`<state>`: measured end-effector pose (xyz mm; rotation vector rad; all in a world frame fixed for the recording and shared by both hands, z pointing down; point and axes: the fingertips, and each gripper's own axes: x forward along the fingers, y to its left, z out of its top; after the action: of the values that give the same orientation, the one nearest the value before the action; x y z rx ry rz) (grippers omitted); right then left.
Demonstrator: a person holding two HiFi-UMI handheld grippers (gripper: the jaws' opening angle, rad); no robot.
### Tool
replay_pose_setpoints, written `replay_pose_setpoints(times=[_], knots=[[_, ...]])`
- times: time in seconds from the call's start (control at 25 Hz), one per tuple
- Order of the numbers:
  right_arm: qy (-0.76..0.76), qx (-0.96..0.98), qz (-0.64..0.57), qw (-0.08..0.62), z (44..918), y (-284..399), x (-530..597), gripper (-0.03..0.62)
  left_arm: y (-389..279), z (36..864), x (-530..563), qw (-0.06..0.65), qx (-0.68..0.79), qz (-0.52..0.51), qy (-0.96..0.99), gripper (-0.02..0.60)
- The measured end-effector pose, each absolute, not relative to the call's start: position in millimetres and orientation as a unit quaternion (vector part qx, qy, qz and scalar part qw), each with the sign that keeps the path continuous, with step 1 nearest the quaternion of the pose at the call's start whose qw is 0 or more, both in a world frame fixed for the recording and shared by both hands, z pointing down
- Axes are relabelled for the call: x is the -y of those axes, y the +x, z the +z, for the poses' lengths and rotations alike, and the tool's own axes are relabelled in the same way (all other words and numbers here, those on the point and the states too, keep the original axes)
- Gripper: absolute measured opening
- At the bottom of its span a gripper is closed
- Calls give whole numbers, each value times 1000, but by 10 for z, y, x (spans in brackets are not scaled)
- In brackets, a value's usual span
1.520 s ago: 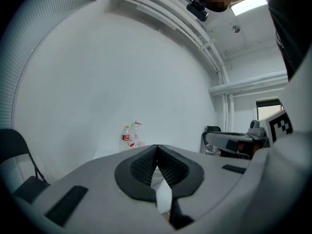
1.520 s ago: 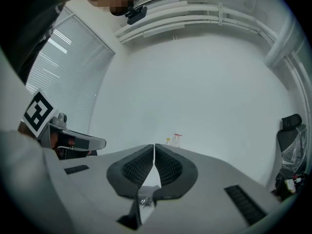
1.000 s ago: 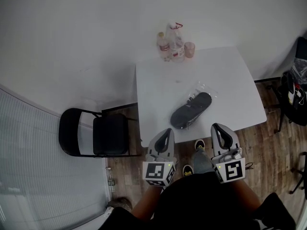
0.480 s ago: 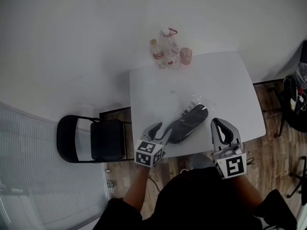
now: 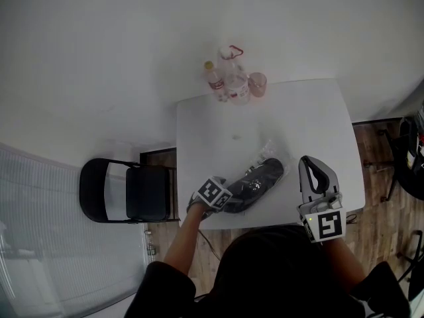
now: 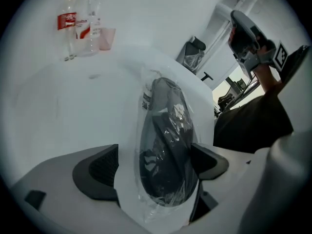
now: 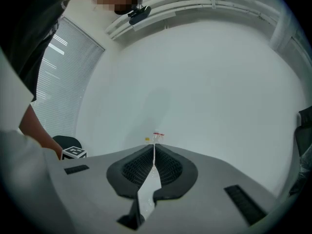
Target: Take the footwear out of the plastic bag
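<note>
Dark grey shoe [image 5: 255,179] in its clear plastic bag [image 5: 270,148] lies diagonally on the white square table [image 5: 298,111], close to the near edge. I've got the L gripper [image 6: 155,165] tipped down over the shoe's near end. Its jaws have just been opening & stand wide, w/ the bagged shoe between them, one pad clear of it. R gripper [image 7: 154,156] is by the table's near right edge, jaws together, nothing in them.

The head view looks steeply down on the tabletop [image 5: 298,124] from above its near edge. The left gripper view sits close over that edge and shares the bagged shoe [image 5: 255,181] with it. The right gripper view faces level from the near edge. The far-edge bottles [image 5: 228,81] show in all three.
</note>
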<state>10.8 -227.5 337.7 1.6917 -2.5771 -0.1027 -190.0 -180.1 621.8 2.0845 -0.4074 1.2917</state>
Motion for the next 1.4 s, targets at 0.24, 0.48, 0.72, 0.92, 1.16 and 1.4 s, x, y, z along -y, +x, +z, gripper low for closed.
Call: replay_pose_setpoints(times=[0.24, 0.48, 0.72, 0.92, 1.16, 1.4], knots=[[544, 838, -43, 6, 3449, 284, 2565, 25, -1696, 6259, 1692, 317, 174, 494, 791, 448], [540, 840, -39, 14, 3545, 376, 2704, 25, -1355, 6171, 1368, 391, 93, 454, 795, 440], [542, 840, -32, -1, 3578, 448, 2765, 25, -968, 5843, 1233, 491, -2, 311, 814, 439], [545, 838, -30, 11, 3648, 473, 2770, 25, -897, 5476, 1085, 531, -142, 264, 792, 335], [546, 837, -41, 11, 3592, 454, 2756, 25, -847, 5986, 1084, 408, -106, 408, 810, 263], [548, 835, -44, 18, 3634, 531, 2748, 25, -782, 5857, 1112, 490, -142, 350, 786, 160]])
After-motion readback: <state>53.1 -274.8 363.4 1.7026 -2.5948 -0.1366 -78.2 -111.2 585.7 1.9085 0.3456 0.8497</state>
